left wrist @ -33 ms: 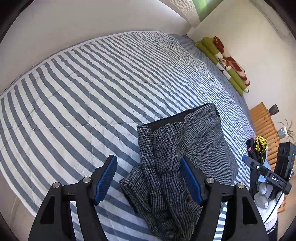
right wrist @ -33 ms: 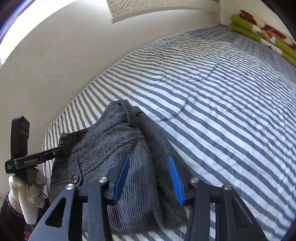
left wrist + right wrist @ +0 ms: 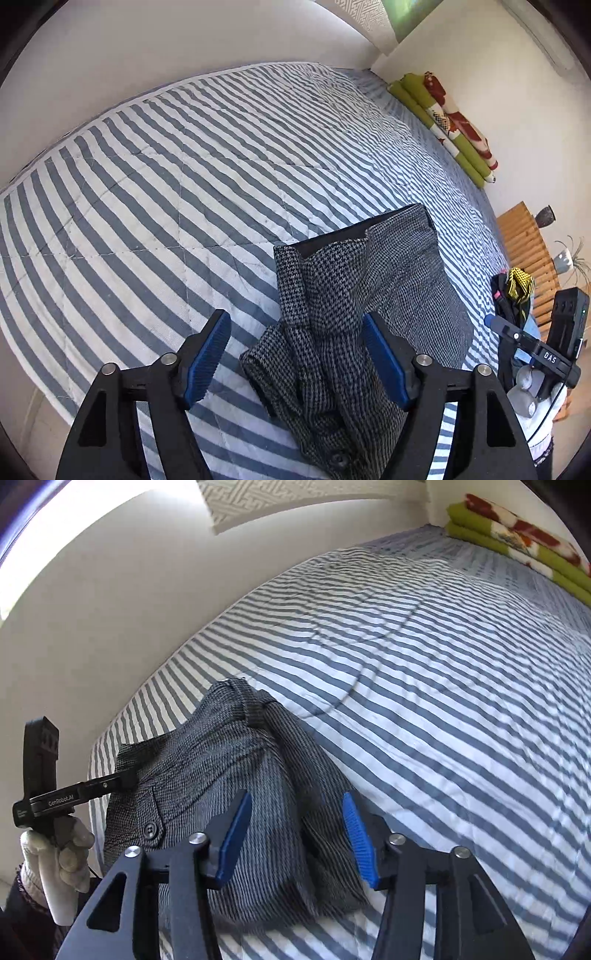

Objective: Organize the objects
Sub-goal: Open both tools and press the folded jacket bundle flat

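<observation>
A grey houndstooth garment [image 3: 354,302] lies crumpled on the striped bed near its front edge. It also shows in the right wrist view [image 3: 229,771], with a button at its near end. My left gripper [image 3: 295,356] is open, its blue pads wide apart over the garment's near end, nothing held. My right gripper [image 3: 295,829] is open too, hovering just above the garment's other end. The left gripper also shows at the left of the right wrist view [image 3: 74,797], and the right gripper at the right of the left wrist view [image 3: 532,347].
The blue-and-white striped bedspread [image 3: 184,177] fills most of both views. A folded green and red blanket [image 3: 447,125] lies along the far wall. A wooden slatted bench [image 3: 524,243] with vases stands right of the bed. A white wall [image 3: 110,602] borders the bed.
</observation>
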Tool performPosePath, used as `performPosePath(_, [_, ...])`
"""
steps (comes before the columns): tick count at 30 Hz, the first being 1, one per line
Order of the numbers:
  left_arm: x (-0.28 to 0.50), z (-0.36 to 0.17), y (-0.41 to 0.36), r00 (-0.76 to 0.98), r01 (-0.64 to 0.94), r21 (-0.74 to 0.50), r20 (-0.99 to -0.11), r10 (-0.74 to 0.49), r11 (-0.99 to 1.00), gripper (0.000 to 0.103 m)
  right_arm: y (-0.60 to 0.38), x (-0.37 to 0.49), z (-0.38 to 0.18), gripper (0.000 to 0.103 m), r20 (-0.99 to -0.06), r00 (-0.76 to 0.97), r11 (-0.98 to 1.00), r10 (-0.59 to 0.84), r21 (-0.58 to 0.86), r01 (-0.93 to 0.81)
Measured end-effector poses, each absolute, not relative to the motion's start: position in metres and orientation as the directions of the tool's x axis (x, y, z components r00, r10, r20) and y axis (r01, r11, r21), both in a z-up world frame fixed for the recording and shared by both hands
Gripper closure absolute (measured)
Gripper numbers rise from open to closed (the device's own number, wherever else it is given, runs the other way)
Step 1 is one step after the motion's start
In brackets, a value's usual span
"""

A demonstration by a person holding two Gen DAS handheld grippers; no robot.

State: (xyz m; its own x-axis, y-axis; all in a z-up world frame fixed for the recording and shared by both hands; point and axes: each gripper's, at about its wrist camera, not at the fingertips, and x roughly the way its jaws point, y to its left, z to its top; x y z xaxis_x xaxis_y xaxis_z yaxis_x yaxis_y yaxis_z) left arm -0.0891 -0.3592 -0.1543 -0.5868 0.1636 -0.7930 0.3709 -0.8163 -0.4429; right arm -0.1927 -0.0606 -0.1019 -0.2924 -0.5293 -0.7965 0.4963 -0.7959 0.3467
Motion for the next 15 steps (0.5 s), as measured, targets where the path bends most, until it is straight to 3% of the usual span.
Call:
performPosePath(4, [-0.075, -0.156, -0.362, -0.57, 0.376, -0.464, -0.798, 0.195, -0.802, 0.019, -0.014, -0.169, -0.113, 0.036, -0.764, -0.276, -0.804, -0.583, 0.494, 0.332])
performPosePath(8, [-0.068, -0.161, -0.363, -0.562, 0.412, -0.483, -0.802, 0.202, -0.773, 0.019, -0.008, -0.158, -0.145, 0.036, -0.759, -0.225, -0.792, -0.61, 0.576, 0.204])
performPosePath(11, [-0.048, -0.144, -0.36, -0.597, 0.432, -0.461, -0.791, 0.138, -0.775, 0.02, -0.006, -0.163, -0.167, 0.036, -0.751, -0.202, -0.777, -0.628, 0.619, 0.115])
performPosePath(15, [-0.029, -0.109, -0.333, -0.657, 0.35, -0.44, -0.744, 0.118, -0.827, 0.021, 0.006, -0.172, -0.18, 0.037, -0.679, -0.218, -0.695, -0.701, 0.719, -0.005])
